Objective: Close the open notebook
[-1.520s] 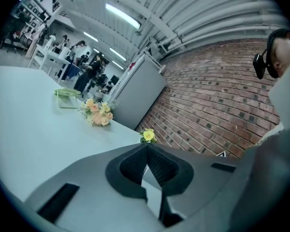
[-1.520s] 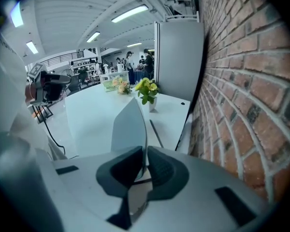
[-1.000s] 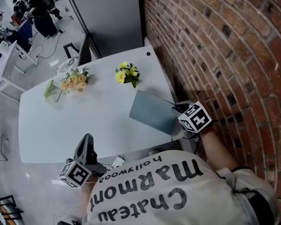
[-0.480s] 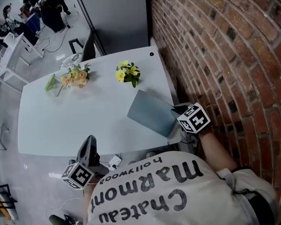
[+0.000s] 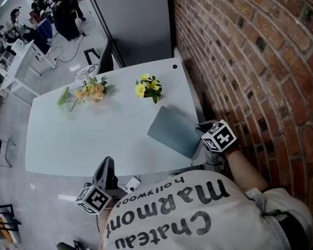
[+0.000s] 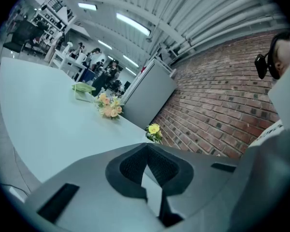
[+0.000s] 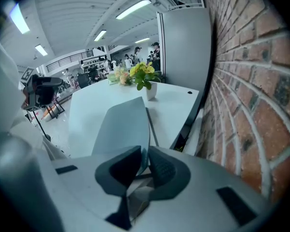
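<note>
One notebook [image 5: 173,130], two flower bunches [image 5: 148,87] [image 5: 88,91]

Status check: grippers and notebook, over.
Left gripper shut, empty, short of the table edge. Right gripper shut on notebook corner. Cover looks down, no pages showing. Nothing in the way.

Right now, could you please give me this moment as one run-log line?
right tool: shut on near edge of thin grey-blue notebook | left tool: shut, empty, off the white table
</note>
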Action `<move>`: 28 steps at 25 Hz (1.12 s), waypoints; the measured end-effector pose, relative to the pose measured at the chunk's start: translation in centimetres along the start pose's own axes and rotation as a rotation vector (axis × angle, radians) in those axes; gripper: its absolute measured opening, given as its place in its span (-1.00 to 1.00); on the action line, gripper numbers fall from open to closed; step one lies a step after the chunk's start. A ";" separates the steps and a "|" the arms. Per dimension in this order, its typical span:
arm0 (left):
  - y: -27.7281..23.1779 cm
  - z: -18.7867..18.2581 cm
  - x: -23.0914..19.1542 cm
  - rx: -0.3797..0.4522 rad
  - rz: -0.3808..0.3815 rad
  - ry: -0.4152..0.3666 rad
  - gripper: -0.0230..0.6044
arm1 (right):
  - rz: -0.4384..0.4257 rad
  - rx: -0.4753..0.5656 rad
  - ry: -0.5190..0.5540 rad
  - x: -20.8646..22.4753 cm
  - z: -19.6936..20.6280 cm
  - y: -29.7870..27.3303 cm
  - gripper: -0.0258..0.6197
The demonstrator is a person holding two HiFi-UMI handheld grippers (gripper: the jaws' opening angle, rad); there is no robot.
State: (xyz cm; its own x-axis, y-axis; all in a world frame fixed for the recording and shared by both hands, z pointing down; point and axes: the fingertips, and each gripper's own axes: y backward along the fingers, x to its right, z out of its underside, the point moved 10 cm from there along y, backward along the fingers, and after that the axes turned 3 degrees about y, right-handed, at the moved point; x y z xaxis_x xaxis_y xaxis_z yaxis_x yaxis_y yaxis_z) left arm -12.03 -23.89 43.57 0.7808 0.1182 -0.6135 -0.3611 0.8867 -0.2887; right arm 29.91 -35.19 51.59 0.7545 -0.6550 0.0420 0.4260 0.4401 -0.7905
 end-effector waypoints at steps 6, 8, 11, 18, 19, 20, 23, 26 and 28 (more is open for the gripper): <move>-0.1 -0.5 0.0 0.009 0.003 -0.008 -0.93 | -0.004 -0.027 0.012 0.3 0.2 -0.7 -0.73; 0.0 -0.7 0.0 0.014 -0.004 -0.009 -0.93 | -0.006 -0.035 0.014 0.5 0.2 -0.8 -0.73; 0.3 -0.7 0.1 0.012 -0.027 -0.007 -0.93 | -0.008 -0.049 0.015 0.6 0.4 -1.1 -0.72; 0.6 -0.7 -0.3 0.021 -0.033 0.002 -0.93 | -0.053 -0.077 -0.046 1.4 0.5 -1.8 -0.72; 0.6 -0.8 -0.3 0.021 -0.035 0.001 -0.93 | -0.063 -0.081 -0.051 1.5 0.5 -1.9 -0.72; 0.5 -0.9 -0.3 0.021 -0.038 -0.001 -0.93 | -0.072 -0.084 -0.055 1.6 0.5 -2.0 -0.71; 0.1 -1.2 -0.3 0.019 -0.042 -0.007 -0.93 | -0.088 -0.088 -0.073 1.8 0.5 -2.3 -0.69; -0.3 -1.3 -0.4 0.019 -0.027 -0.007 -0.93 | -0.105 -0.094 -0.102 2.1 0.5 -2.2 -0.66; -0.6 -1.3 -0.4 0.012 -0.022 -0.008 -0.93 | -0.117 -0.100 -0.123 2.3 0.5 -2.2 -0.65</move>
State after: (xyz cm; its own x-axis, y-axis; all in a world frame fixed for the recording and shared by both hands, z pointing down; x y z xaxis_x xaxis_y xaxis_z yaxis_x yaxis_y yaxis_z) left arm -12.77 -25.09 43.01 0.7926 0.1019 -0.6012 -0.3377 0.8943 -0.2937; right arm 31.01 -37.37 53.70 0.7606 -0.6152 0.2072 0.4678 0.2982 -0.8320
